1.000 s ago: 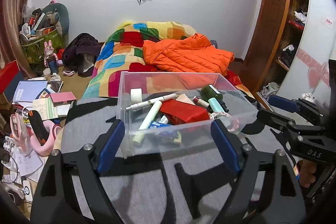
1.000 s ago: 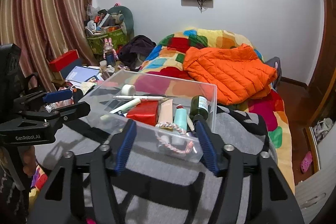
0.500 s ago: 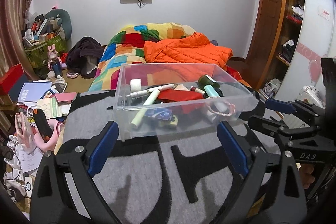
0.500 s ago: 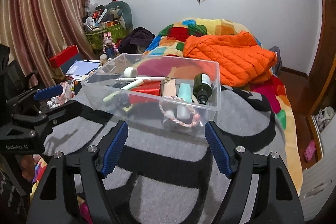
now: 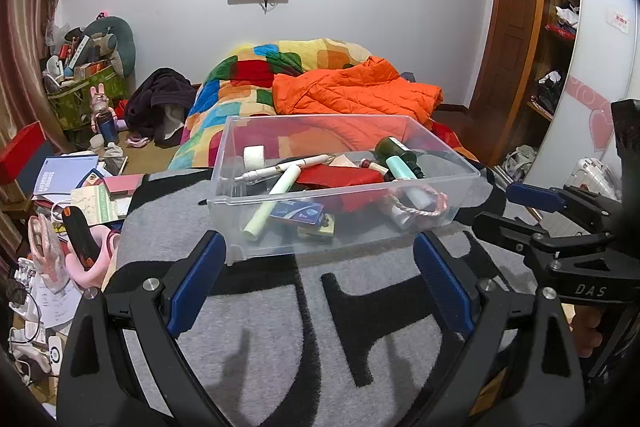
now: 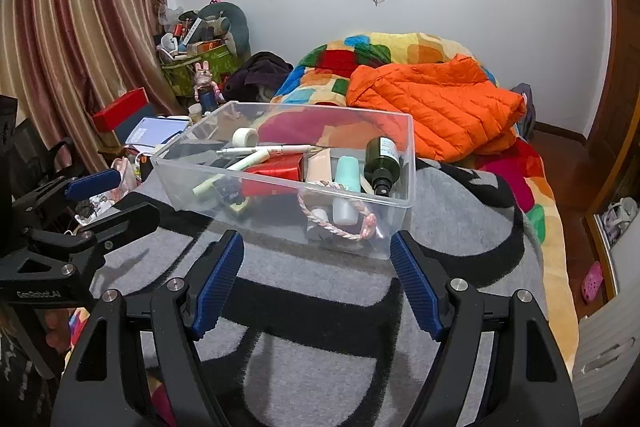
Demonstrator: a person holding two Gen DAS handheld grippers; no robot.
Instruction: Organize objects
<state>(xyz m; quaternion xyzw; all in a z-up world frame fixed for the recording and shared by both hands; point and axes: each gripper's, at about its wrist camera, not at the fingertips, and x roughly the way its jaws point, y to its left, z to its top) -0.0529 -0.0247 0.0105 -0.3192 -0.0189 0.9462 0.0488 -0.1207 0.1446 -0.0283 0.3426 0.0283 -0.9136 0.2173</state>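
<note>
A clear plastic bin (image 5: 360,190) (image 6: 410,155) rests on a grey and black blanket (image 5: 256,307) on the bed. Inside lie a dark green bottle (image 5: 394,149) (image 6: 382,157), a white pen (image 5: 288,167), a red packet (image 5: 340,177), a tape roll (image 5: 255,157), a mint tube (image 6: 346,169) and a pink braided cord (image 6: 340,223). My left gripper (image 5: 320,243) stands open just short of the bin's near wall, touching nothing. My right gripper (image 6: 316,241) is open too, in front of the bin's near right corner. Each gripper shows in the other's view (image 5: 520,211) (image 6: 104,199).
An orange jacket (image 5: 356,91) and a patchwork quilt (image 5: 240,83) lie behind the bin. Books, papers, a red box (image 6: 120,109) and other clutter crowd the left side beside the bed. A wooden wardrobe (image 5: 516,39) stands at the right.
Both grippers have drawn back from the bin's near wall and opened wider. The bin now sits lower and flat on the blanket, free of the fingers.
</note>
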